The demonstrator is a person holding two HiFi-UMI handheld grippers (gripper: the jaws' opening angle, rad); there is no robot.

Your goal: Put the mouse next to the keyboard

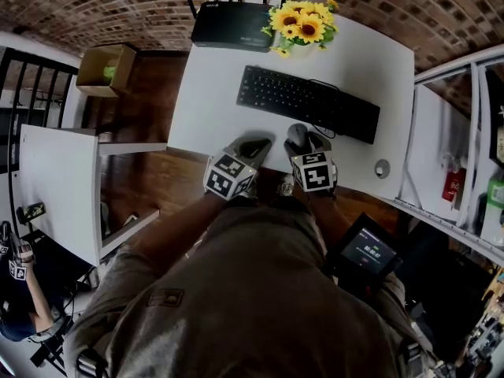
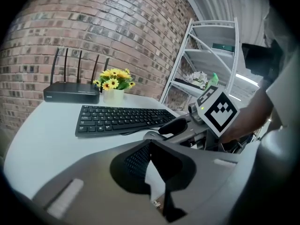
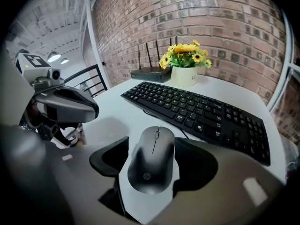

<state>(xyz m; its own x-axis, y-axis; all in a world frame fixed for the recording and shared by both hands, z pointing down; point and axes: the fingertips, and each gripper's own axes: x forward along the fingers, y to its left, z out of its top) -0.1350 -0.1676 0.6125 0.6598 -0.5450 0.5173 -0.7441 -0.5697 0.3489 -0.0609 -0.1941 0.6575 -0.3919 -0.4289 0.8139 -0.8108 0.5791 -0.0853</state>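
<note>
Right claw (image 3: 151, 145) sits nearest the lens in the right gripper view, its jaws spread wide and released, with a black, smooth, oval computer mouse (image 3: 152, 162) lying flat on the white desk (image 3: 110, 114) between them; bare desk shows along the mouse's left side. At 1 o'clock from the mouse, just beside it, runs the long black flat keyboard (image 3: 201, 109), whose thin black cable passes behind the mouse. At 9 o'clock from the right claw, seen from the head, the left claw (image 2: 150, 144) hovers over the desk's near edge, tips clenched together on nothing. At 12 o'clock beyond the keyboard stand yellow sunflowers in a white pot (image 1: 303, 26), and at 11 o'clock a black router with upright antennas (image 1: 232, 24).
</note>
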